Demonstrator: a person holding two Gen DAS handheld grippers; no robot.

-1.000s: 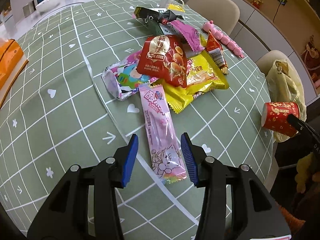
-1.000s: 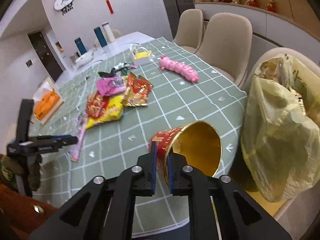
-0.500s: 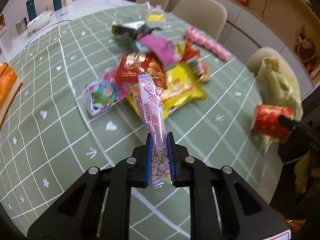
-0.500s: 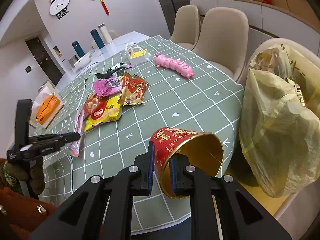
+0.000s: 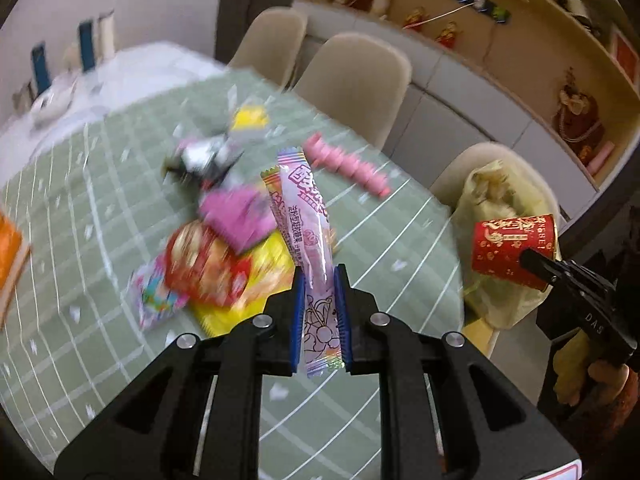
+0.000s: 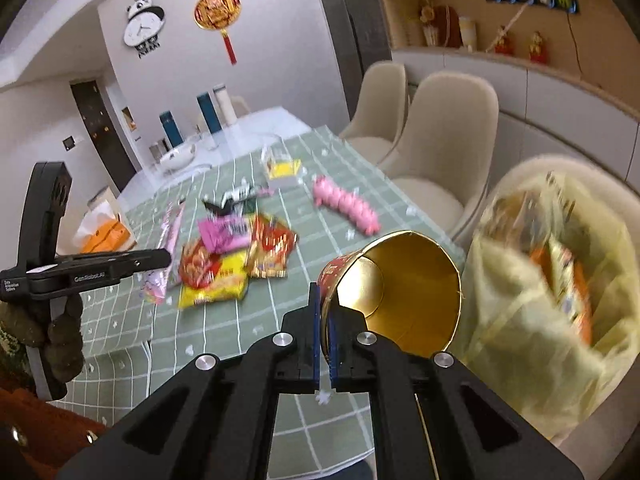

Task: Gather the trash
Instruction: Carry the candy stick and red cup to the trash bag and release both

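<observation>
Tongs, left [image 5: 320,312]: pads nearly together, pinching the lower end of a long pink candy wrapper [image 5: 308,240], which stands raised clear of the bench [image 5: 100,340]; its print is Chinese, illegible here. Tongs, right [image 6: 325,334]: jaws have just been closing, now clamped on the rim of a red paper cup [image 6: 404,292] with gold lining, held on its side beside the yellow trash bag [image 6: 532,320]. Cup lettering reads partly "NBBIE". Remaining snack wrappers [image 6: 232,260] lie heaped mid-bench. Left tool's arm reads "GenRobot.AI".
</observation>
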